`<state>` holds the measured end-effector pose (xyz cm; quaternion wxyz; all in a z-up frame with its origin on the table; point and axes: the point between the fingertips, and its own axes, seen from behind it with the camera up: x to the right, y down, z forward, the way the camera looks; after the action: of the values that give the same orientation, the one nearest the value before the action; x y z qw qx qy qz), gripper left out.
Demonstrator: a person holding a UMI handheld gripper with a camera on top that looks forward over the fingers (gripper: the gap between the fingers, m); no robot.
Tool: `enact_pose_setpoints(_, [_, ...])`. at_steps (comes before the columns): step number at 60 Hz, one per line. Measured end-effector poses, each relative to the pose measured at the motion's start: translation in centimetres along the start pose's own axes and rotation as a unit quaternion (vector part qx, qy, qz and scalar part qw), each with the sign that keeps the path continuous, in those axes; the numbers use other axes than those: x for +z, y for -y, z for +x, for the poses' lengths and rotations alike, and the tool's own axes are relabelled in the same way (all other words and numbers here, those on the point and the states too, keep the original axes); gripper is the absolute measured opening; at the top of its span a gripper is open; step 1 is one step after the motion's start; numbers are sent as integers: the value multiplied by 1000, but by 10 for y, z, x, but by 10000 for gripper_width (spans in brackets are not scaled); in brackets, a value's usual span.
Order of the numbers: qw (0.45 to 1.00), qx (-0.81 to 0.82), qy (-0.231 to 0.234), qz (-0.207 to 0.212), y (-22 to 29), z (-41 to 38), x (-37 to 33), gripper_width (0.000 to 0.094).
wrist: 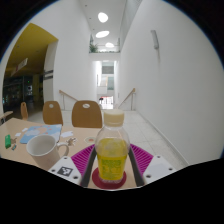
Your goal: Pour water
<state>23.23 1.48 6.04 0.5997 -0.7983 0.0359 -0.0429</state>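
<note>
A clear plastic bottle with yellow liquid and a white cap stands upright on a dark red coaster on the table. My gripper is shut on the bottle: both pink-padded fingers press on its sides at the labelled middle. A white mug stands on the table to the left of the bottle, just beyond my left finger, with its mouth facing up.
The light wooden table stretches to the left, with blue-white papers and small items behind the mug. Two wooden chairs stand at its far side. A white wall and a corridor lie beyond.
</note>
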Motion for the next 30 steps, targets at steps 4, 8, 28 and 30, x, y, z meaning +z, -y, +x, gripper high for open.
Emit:
enact_pose_setpoints(4, [1000, 1, 10, -12, -5, 9, -27, 858])
enact_pose_setpoints(8, [1000, 18, 15, -5, 2, 8, -40, 855])
enact_pose_setpoints(28, [994, 66, 86, -20, -31, -11, -189, 856])
enact_pose_setpoints(30, [992, 73, 98, -22, -38, -12, -206, 856])
